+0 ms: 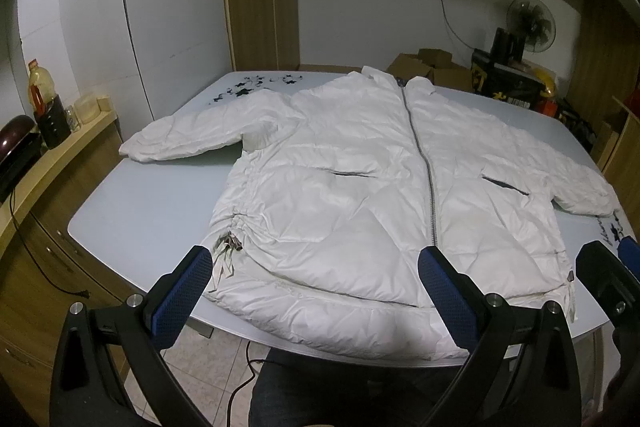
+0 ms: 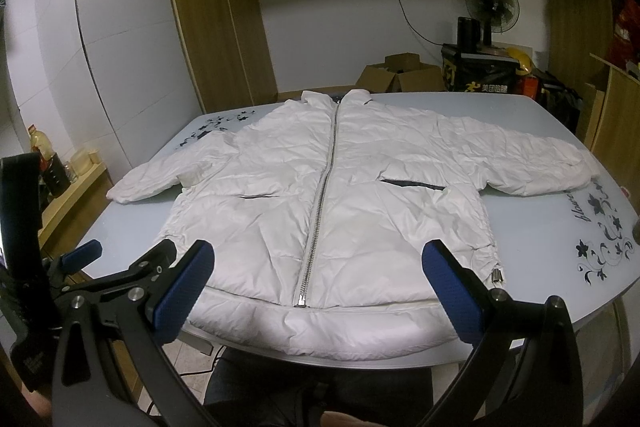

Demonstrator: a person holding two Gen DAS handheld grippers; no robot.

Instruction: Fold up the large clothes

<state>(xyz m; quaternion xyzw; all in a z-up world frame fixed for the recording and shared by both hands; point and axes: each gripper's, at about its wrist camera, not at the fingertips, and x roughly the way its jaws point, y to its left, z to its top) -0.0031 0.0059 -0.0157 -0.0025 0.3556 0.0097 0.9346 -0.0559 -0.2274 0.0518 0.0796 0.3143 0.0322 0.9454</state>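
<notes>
Left wrist view shows you the white quilted puffer jacket (image 1: 360,195) lying flat and front-up on the pale blue glass table (image 1: 140,211), zipped closed along its silver zipper (image 1: 424,163), both sleeves spread outward and its hem hanging slightly over the near table edge. Your left gripper (image 1: 316,301) hovers above that hem with its jaws spread wide, holding nothing. In the right wrist view, your right gripper (image 2: 318,299) sits likewise over the hem, jaws wide apart and empty, with the zipper's lower end between its blue-padded fingers (image 2: 182,295).
</notes>
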